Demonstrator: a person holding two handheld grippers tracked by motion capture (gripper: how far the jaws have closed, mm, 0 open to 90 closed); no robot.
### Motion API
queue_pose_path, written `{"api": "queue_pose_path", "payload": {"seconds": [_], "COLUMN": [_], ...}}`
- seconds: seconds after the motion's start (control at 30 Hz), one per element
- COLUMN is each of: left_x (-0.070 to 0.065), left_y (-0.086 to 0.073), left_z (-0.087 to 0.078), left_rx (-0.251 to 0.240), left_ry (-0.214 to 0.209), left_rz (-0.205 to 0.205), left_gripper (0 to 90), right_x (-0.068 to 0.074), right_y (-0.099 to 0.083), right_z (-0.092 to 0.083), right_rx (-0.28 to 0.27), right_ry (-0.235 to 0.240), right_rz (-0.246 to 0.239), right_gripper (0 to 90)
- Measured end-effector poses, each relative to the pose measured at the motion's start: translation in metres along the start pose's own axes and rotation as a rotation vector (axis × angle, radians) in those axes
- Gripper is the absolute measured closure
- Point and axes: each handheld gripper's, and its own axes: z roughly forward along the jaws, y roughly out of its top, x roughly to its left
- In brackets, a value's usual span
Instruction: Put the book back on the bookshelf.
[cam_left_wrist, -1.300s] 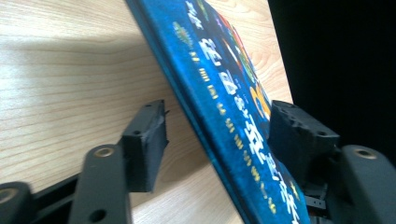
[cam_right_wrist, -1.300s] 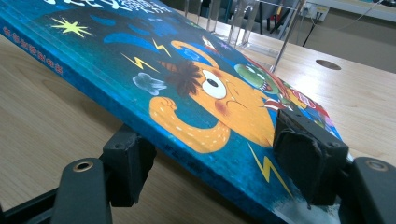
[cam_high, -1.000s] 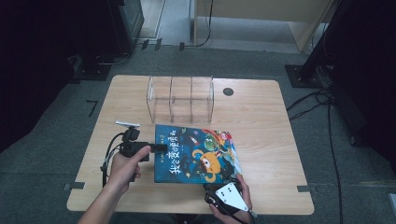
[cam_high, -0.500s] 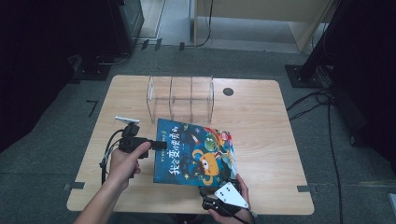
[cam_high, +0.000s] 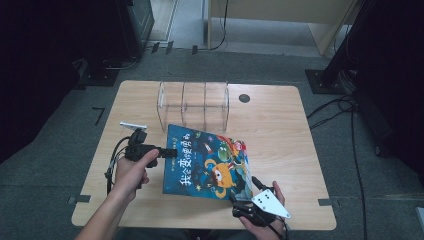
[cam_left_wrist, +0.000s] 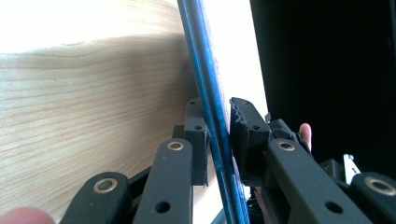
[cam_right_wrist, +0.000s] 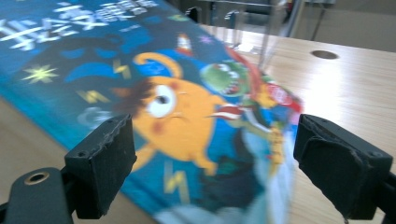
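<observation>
Over the wooden counter (cam_high: 280, 120), near the clear rack (cam_high: 193, 105), the picture book (cam_high: 207, 162) hangs tilted, pinched only by the left gripper (cam_left_wrist: 218, 135), whose fingers just closed on its edge, the right gripper (cam_right_wrist: 212, 161) gaping, so it might sag or slip.

A: Your item, one picture book (cam_high: 207, 162): thin, blue cover, orange cartoon creature, white title characters.

B: Pose?

A: Closed, cover up, tilted; your left edge is raised off the tabletop (cam_high: 280, 130), pinched between black jaws. Near right corner lies low, just before the clear divider rack (cam_high: 193, 105).
</observation>
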Motion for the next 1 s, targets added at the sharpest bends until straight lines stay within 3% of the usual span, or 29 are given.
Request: {"api": "queue_pose_path", "payload": {"seconds": [0.4, 1.0], "left_x": [-0.003, -0.010], "left_y": [0.002, 0.006], "left_z": [-0.012, -0.029], "left_rx": [0.001, 0.015], "left_ry": [0.012, 0.045], "left_rz": [0.015, 0.033], "left_gripper": [79.2, 79.5], "right_x": [-0.040, -0.104], "right_y": [0.005, -0.003], "right_z": [-0.008, -0.016], "right_rx": [0.015, 0.134], "right_ry": [-0.102, -0.229], "right_rz": [0.066, 0.151], "right_gripper": [12.3, 4.2]}}
